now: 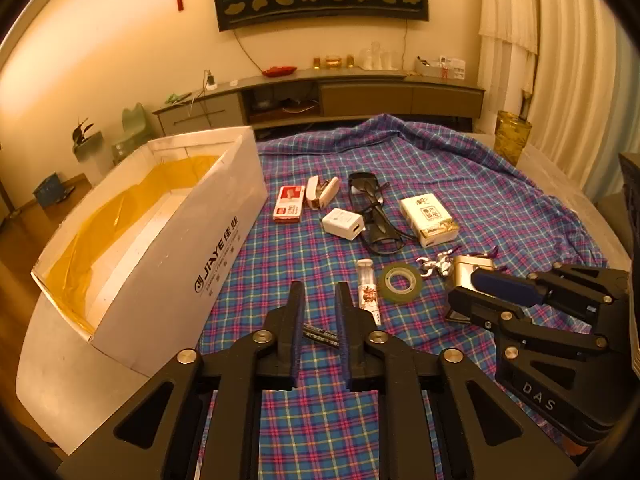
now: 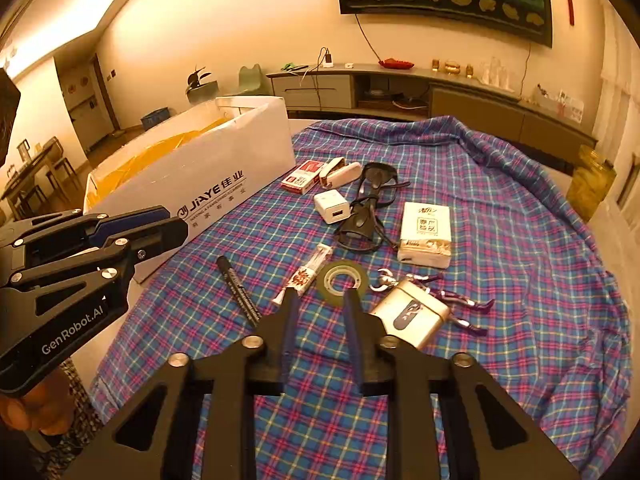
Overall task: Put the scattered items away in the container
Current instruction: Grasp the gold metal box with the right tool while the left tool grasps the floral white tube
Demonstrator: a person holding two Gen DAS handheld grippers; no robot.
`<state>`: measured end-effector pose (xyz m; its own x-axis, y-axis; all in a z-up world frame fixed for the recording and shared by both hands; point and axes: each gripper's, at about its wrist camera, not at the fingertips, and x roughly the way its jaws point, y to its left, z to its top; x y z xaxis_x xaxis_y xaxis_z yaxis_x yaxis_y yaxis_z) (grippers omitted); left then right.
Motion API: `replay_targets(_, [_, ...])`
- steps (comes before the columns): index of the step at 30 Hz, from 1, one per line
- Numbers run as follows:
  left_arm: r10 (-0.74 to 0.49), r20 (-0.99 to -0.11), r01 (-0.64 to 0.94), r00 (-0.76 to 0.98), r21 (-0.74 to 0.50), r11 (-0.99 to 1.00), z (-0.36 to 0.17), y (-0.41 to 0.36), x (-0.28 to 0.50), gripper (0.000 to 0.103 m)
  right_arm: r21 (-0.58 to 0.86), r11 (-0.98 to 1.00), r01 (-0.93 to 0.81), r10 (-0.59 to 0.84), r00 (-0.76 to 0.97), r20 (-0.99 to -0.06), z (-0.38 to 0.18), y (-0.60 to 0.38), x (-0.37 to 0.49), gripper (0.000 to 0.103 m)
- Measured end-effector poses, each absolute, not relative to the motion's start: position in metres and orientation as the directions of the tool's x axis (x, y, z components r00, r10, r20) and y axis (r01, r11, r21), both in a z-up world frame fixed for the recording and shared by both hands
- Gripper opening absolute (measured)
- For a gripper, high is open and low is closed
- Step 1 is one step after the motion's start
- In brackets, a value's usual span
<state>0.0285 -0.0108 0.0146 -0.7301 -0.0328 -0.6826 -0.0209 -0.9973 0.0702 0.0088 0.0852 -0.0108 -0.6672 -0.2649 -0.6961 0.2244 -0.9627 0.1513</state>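
Two grippers hover low over the plaid cloth (image 2: 500, 208), both with jaws parted and holding nothing: left gripper (image 1: 319, 292) above the black marker (image 2: 239, 295), right gripper (image 2: 320, 300) just short of the tape roll (image 2: 343, 279). White box (image 1: 168, 256) sits at the cloth's left edge, apparently lined with yellow film. Charger (image 2: 330, 207), glasses (image 2: 368, 208), tissue pack (image 2: 426, 236), gold case (image 2: 410, 314) lie mid-cloth.

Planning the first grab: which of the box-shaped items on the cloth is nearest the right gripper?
The gold metallic box, right beside the right gripper. The white tissue pack, white charger and red box all lie farther back.
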Motion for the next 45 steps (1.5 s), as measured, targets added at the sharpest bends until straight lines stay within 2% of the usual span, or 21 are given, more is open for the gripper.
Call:
replay_targets(5, [-0.026,-0.677,-0.019,-0.736,0.059,-0.998,0.017,-0.012,0.03,0.008,0.176,-0.958,0.225,-0.283,-0.666,-0.69,-0.008,0.088,0.009,0.005])
replay_targets(18, [-0.004,-0.675,-0.029,-0.738,0.038,-0.999,0.017,-0.013,0.031,0.007,0.176,-0.964,0.197,-0.264,-0.674,-0.69,-0.007,0.091,0.007,0.006])
replay_targets(19, [0.004,-0.68,-0.032,-0.733,0.029,-0.999,0.015,-0.013,0.03,0.007,0.174,-0.966,0.191,-0.258,-0.677,-0.689,-0.007,0.092,0.007,0.009])
replay_targets(20, [0.012,-0.689,-0.033,-0.725,0.017,-0.999,0.013,-0.013,0.029,0.016,0.173,-0.968,0.183,-0.252,-0.678,-0.69,-0.007,0.094,0.006,0.019])
replay_targets(21, [0.02,-0.695,-0.035,-0.719,0.008,-0.999,0.012,-0.013,0.028,0.032,0.176,-0.968,0.177,-0.25,-0.681,-0.688,-0.007,0.096,0.006,0.027])
replay_targets(22, [0.027,-0.697,-0.039,-0.716,0.001,-0.999,0.01,-0.013,0.028,0.04,0.179,-0.97,0.167,-0.245,-0.686,-0.685,-0.006,0.098,0.005,0.043])
replay_targets(23, [0.029,-0.697,-0.04,-0.716,-0.001,-0.999,0.008,-0.013,0.028,0.047,0.18,-0.971,0.155,-0.237,-0.693,-0.681,-0.006,0.101,0.005,0.056])
replay_targets(25, [0.045,-0.702,-0.051,-0.71,-0.013,-0.999,0.006,-0.012,0.027,0.048,0.177,-0.975,0.133,-0.219,-0.698,-0.682,-0.006,0.108,0.005,0.065])
replay_targets(29, [0.098,-0.703,-0.093,-0.705,-0.046,-0.995,-0.004,-0.009,0.025,0.054,0.172,-0.981,0.094,-0.189,-0.686,-0.703,-0.013,0.119,0.003,0.067])
replay_targets(34, [0.152,-0.744,-0.135,-0.65,-0.084,-0.987,-0.024,-0.002,0.013,0.055,0.166,-0.985,0.047,-0.155,-0.659,-0.736,-0.025,0.133,-0.001,0.068])
replay_targets(41, [0.166,-0.785,-0.145,-0.597,-0.098,-0.985,-0.044,0.008,-0.006,0.055,0.172,-0.985,0.016,-0.146,-0.607,-0.781,-0.049,0.136,-0.018,0.074])
replay_targets(43, [0.156,-0.796,-0.134,-0.585,-0.095,-0.986,-0.051,0.01,-0.015,0.055,0.166,-0.986,0.017,-0.142,-0.608,-0.781,-0.053,0.133,-0.021,0.08])
replay_targets(45, [0.134,-0.804,-0.12,-0.579,-0.079,-0.99,-0.057,0.011,-0.022,0.055,0.15,-0.988,0.016,-0.13,-0.602,-0.788,-0.057,0.129,-0.026,0.08])
